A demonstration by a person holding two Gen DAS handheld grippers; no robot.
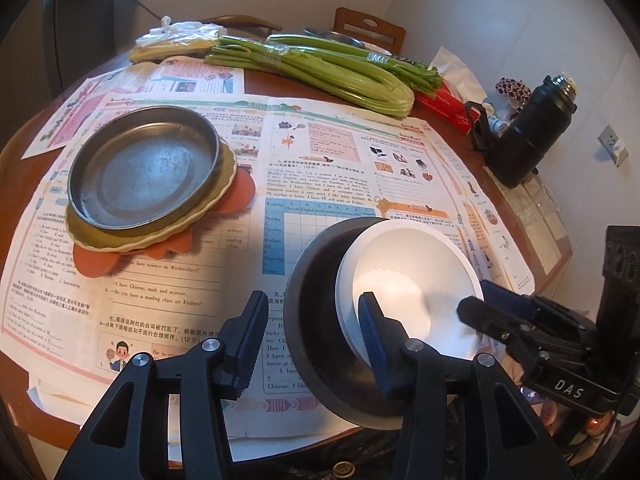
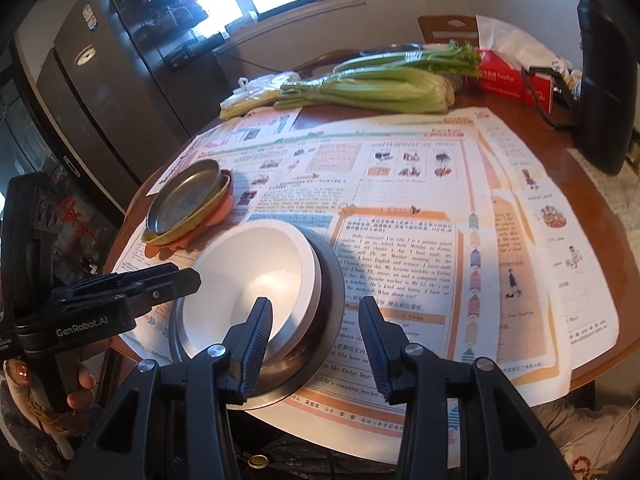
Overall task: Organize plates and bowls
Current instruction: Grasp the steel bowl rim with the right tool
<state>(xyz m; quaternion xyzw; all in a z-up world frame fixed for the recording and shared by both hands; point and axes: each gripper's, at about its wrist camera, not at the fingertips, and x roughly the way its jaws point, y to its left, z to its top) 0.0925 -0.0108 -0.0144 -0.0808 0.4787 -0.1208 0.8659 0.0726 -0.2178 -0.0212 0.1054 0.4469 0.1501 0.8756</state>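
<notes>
A white bowl sits nested in a dark bowl on the papers near the table's front edge. My left gripper is open and straddles the stack's rim: one finger stands outside the dark bowl, clear of its wall, and the other reaches inside. My right gripper is open and straddles the opposite rim, with one finger in the white bowl and the other outside, paper showing between it and the dark bowl. Further left, a metal plate rests on a yellow plate and an orange one.
Printed worksheets cover the round wooden table. Celery bunches, a red tissue box and a black flask stand at the back and right. A hand holds the left gripper's handle.
</notes>
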